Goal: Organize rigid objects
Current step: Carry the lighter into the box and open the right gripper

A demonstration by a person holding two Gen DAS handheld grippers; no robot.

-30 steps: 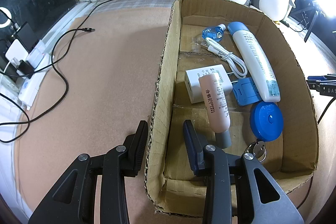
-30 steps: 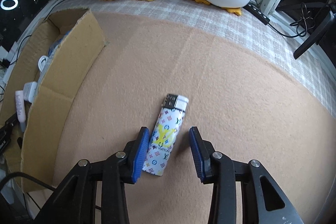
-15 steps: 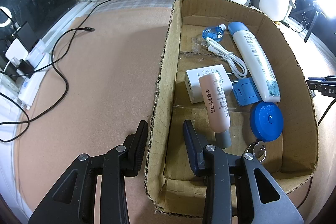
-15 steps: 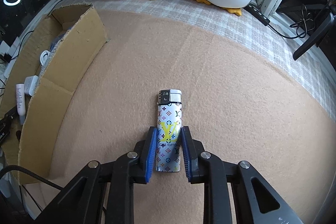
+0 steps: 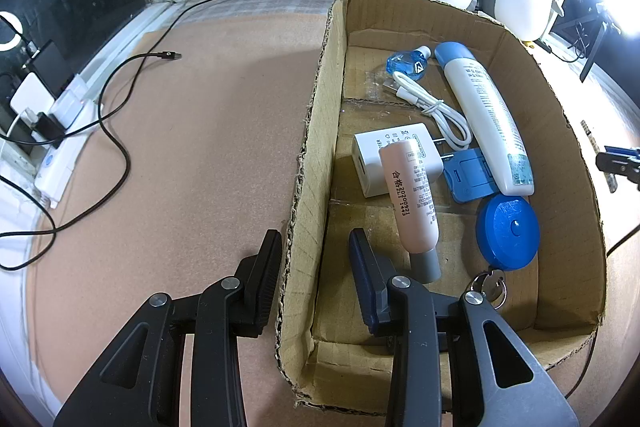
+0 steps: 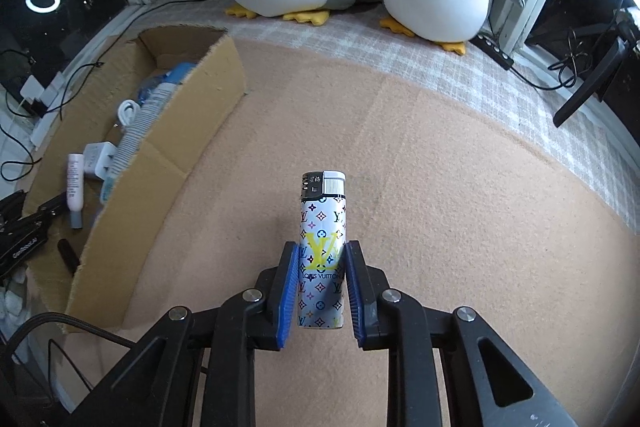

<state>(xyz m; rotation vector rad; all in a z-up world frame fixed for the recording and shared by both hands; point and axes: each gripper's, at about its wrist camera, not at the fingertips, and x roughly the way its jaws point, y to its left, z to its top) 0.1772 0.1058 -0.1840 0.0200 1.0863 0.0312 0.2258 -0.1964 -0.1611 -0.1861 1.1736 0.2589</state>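
While tongs (image 5: 316, 275) straddle wall, carton (image 5: 576, 163) holds tube (image 5: 408, 199), charger (image 5: 370, 155).

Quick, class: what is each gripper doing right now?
Left gripper: closed on the cardboard box wall, one finger either side.
Right gripper: closed on the patterned lighter.

Colours and patterns

Lighter (image 6: 321, 255): white, multicoloured monogram print, yellow logo. Box (image 5: 316, 131): brown cardboard. Tape measure (image 5: 507, 231): blue. Tube (image 5: 409, 203): pale pink, grey cap. Carpet (image 6: 440, 187): tan.
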